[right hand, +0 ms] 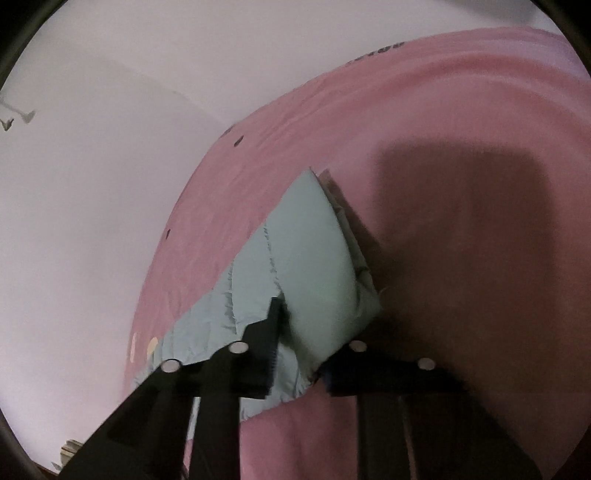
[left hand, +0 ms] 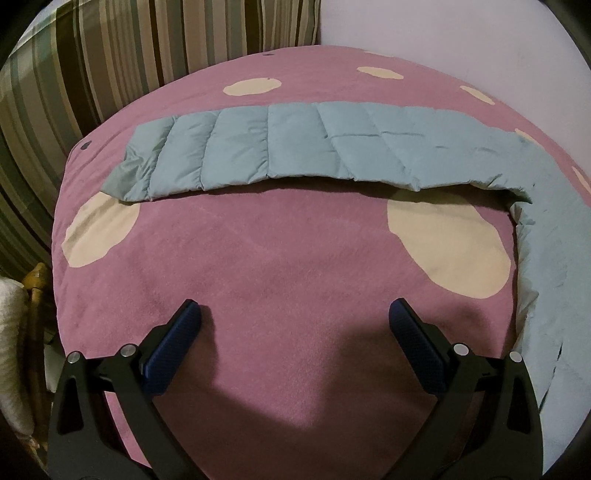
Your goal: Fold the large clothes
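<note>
A pale blue quilted garment [left hand: 295,147] lies in a long band across the far part of a pink bed cover with cream dots [left hand: 295,251]; its right end curves down along the right side [left hand: 546,258]. My left gripper [left hand: 295,306] hovers open over bare pink cover, well short of the garment, with nothing between its blue pads. In the right wrist view my right gripper [right hand: 306,332] is shut on a puffy folded edge of the quilted garment [right hand: 314,251], which bulges up between the fingers above the pink cover [right hand: 461,110]. The right-hand fingertip is hidden under the fabric.
A striped brown and green fabric [left hand: 110,62] stands behind the bed at the left, and a pale wall [left hand: 443,29] at the back right. A wicker piece [left hand: 35,295] sits by the bed's left edge. The wall [right hand: 92,203] borders the bed.
</note>
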Motion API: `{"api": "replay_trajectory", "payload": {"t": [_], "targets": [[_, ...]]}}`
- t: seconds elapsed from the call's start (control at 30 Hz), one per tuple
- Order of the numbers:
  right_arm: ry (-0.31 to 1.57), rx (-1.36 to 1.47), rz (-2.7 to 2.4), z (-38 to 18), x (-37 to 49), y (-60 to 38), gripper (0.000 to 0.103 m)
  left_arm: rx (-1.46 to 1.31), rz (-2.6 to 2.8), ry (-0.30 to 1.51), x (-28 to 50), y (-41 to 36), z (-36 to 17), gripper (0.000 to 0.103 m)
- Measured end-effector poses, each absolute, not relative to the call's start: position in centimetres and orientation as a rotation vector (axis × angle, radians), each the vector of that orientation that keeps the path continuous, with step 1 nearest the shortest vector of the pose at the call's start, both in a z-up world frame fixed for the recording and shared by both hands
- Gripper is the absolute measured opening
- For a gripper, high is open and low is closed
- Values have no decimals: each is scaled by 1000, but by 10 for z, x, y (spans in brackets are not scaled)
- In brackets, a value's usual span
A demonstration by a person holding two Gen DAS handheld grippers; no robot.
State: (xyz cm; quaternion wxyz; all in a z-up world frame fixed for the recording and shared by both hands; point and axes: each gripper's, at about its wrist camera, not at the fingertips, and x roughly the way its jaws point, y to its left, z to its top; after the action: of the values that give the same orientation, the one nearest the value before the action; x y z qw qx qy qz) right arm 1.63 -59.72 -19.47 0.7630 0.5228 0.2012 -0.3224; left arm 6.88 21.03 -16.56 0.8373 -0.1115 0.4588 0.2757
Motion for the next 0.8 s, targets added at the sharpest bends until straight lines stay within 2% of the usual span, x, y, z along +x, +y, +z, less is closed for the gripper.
{"api": "replay_trajectory", "payload": {"t": [0.23, 0.47, 0.8], "targets": [[428, 988, -582, -138, 55, -548, 12, -224, 588, 977, 69, 211, -166, 101], [501, 777, -314, -74, 157, -443, 12, -226, 587, 977, 70, 211, -167, 101], [692, 542, 23, -64, 305, -257, 12, -227, 586, 975, 70, 211, -167, 101]]}}
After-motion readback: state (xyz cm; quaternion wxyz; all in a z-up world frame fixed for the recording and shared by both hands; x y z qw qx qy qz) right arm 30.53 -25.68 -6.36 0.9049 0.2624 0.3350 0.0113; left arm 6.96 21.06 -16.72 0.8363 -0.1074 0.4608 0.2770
